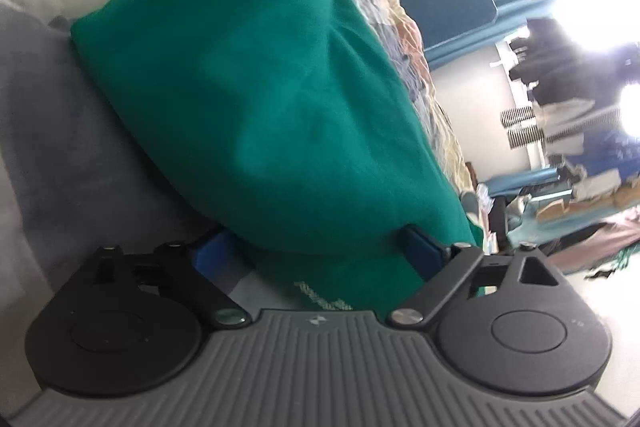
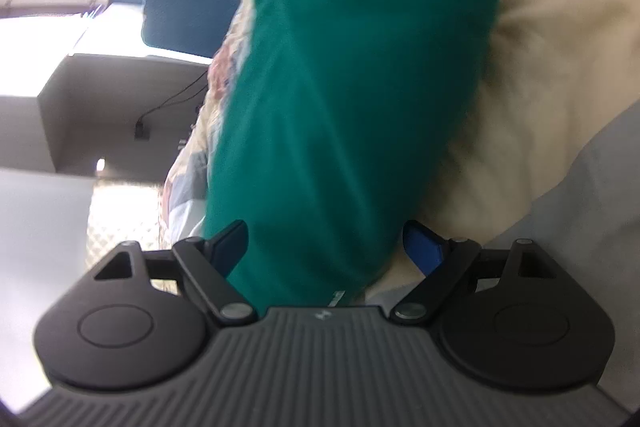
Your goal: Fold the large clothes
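The green garment [image 1: 260, 99] fills the way ahead of both grippers, bulging between the spread fingers [image 1: 420, 247] of each. Beside it, grey bedding [image 1: 80, 147] lies bare and passable on the left gripper's side. A cream blanket [image 2: 540, 87] crowds the other side. Beyond, blue chairs [image 2: 188, 15] stand, seemingly well apart, though blur hides detail.

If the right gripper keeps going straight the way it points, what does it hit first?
Most likely the green garment: the folded bundle already lies between the right gripper's open jaws and fills the line ahead. The cream blanket lies beside it; depth is blurred.
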`<state>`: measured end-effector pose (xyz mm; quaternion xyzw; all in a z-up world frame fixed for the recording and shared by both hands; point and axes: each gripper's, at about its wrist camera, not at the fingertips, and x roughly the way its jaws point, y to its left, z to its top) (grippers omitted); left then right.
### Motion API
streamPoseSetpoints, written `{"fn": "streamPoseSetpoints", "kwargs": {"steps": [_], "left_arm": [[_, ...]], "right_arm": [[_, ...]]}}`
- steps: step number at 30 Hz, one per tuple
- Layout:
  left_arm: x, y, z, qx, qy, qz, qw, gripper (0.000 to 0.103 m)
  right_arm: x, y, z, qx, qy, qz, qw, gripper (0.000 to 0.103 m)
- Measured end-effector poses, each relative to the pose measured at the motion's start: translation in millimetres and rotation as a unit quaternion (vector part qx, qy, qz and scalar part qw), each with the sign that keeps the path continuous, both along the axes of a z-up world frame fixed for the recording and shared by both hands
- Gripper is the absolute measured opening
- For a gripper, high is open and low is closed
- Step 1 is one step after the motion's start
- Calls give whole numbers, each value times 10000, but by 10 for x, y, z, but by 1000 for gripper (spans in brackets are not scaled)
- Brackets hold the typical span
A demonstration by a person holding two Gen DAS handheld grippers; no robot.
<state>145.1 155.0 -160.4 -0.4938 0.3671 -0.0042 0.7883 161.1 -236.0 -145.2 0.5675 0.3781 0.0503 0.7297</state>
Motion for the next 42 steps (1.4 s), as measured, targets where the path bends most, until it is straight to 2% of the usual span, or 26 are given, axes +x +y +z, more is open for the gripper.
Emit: {"fn": "streamPoseSetpoints", "kwargs": {"steps": [3,9,13,18,27,30,36,39,42], "left_arm": [[52,44,-47,-147,-47,91,9998,95],[51,146,-56,-426,-318,281,9982,94],[48,157,-50,-427,-378,378,9977,94],[118,160,-33,-309,-329,405,9982,94],[-24,371,-47,-497,-101,718,9961,94],[-55,455,-40,-281,-10,964,9949,94],[147,563,-235,-809,166,964,9919,94],[246,594,-266,-850,151,1036,9909,90],[338,591,-290,-775,199,1063,9911,80]], "right_arm": [[101,25,-122,278,-49,-104,9995,87],[178,24,-123,439,-313,-324,9980,87],[196,-2,-152,598,-277,-439,9969,87],[218,16,-158,562,-282,-456,9970,87],[125,7,-176,465,-297,-504,9972,86],[107,20,-159,428,-302,-543,9972,86],[116,61,-163,386,-352,-566,9970,87],[235,57,-171,332,-431,-435,9976,88],[310,34,-176,322,-438,-327,9980,88]]}}
